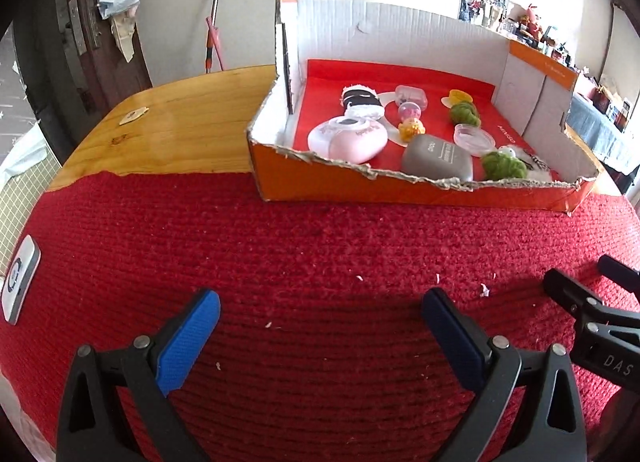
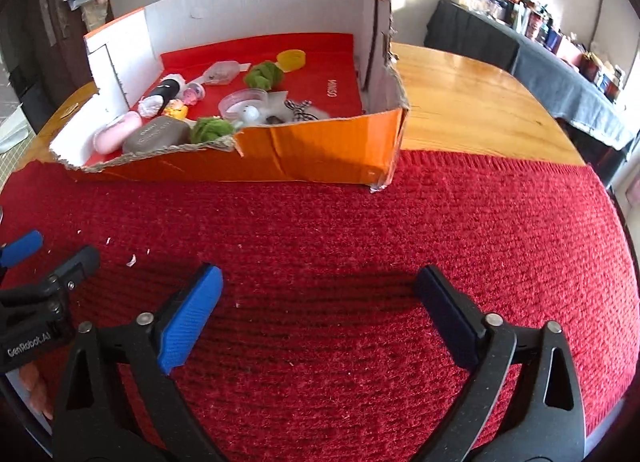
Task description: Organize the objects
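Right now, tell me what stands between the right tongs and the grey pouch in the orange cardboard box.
Only the box's torn orange front wall. The open right tongs hover over bare red knitted mat; the grey pouch lies just behind it.

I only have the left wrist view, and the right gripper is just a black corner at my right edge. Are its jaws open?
Observer: Yes. The right gripper stands wide open, with nothing between the jaws and only the red mat beneath.
Operator: What lies to the right of the box?
Observer: Bare wooden table right beside the orange box.
Operator: Does the left gripper show in the right wrist view?
Observer: Partly. The left gripper pokes in at the left edge, one blue pad and a black finger, low over the mat.
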### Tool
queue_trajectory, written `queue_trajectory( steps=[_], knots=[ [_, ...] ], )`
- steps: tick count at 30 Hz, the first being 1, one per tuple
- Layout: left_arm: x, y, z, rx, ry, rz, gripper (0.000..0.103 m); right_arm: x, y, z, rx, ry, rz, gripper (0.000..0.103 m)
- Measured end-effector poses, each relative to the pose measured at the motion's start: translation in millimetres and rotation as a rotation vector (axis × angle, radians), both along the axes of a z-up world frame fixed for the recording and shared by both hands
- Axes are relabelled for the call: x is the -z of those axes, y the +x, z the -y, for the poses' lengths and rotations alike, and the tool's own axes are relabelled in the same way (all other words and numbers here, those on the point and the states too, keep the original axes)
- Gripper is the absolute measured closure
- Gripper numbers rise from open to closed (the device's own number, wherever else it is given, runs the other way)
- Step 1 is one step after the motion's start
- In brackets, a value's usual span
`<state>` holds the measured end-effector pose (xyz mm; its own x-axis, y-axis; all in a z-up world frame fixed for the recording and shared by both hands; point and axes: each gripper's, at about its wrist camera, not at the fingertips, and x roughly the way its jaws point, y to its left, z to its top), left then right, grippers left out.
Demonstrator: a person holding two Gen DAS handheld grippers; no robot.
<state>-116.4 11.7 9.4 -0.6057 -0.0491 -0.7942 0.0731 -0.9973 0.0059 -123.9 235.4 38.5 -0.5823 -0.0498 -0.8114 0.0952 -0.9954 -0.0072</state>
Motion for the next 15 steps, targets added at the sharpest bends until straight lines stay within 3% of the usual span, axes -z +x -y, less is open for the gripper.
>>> queue_trajectory(
  steps=[15],
  knots=[
    [0.4, -1.2, -0.1, -0.006, -0.003, -0.01, 0.0, 0.3, -0.7, 1.8, 0.005, 0.009, 0.005, 0.0]
  ],
)
